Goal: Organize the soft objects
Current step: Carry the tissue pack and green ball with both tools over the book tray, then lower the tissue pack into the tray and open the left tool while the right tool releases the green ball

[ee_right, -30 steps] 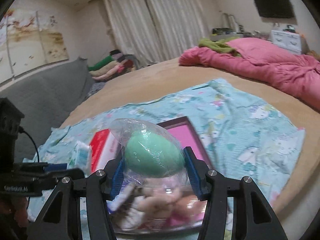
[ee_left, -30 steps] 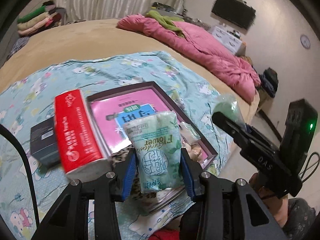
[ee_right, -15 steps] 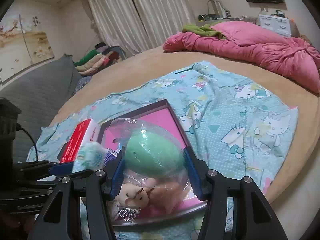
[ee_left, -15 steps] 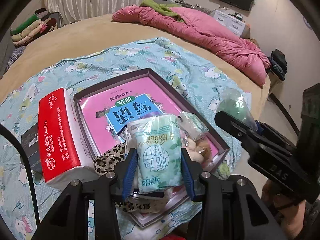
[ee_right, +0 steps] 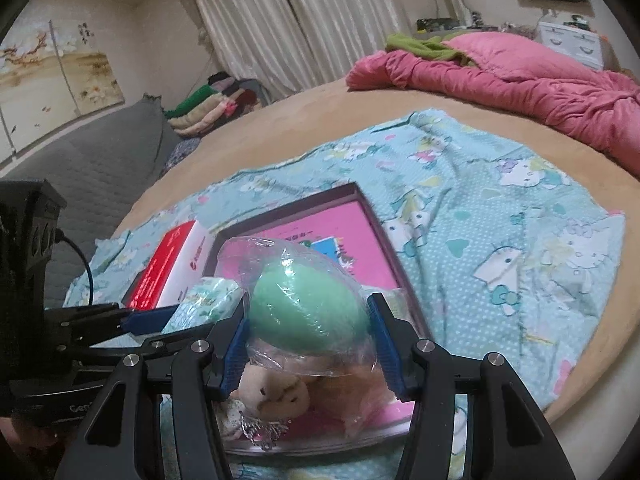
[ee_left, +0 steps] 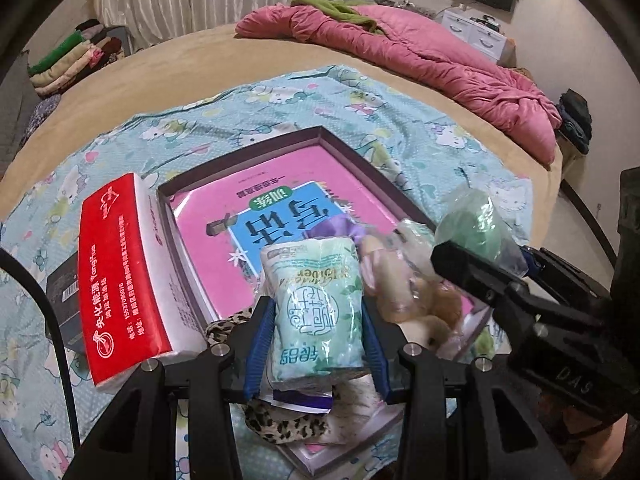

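My left gripper (ee_left: 316,320) is shut on a pale green tissue pack (ee_left: 316,308) and holds it over the near end of a shallow dark tray (ee_left: 280,140) with a pink booklet (ee_left: 224,220) inside. My right gripper (ee_right: 308,340) is shut on a green egg-shaped sponge in clear wrap (ee_right: 308,312), also over the tray's near end; it shows in the left wrist view (ee_left: 476,216). A plush toy (ee_right: 276,396) and a leopard-print cloth (ee_left: 288,428) lie in the tray below.
A red and white tissue box (ee_left: 120,276) stands left of the tray, with a dark box (ee_left: 60,292) behind it. All lie on a cartoon-cat sheet (ee_right: 500,220) on a tan bed. A pink duvet (ee_right: 520,80) lies far right. Folded clothes (ee_left: 72,60) are stacked far left.
Both grippers have tilted down and come lower over the tray, each with its object still held. The tray and the plush toy now look nearer.
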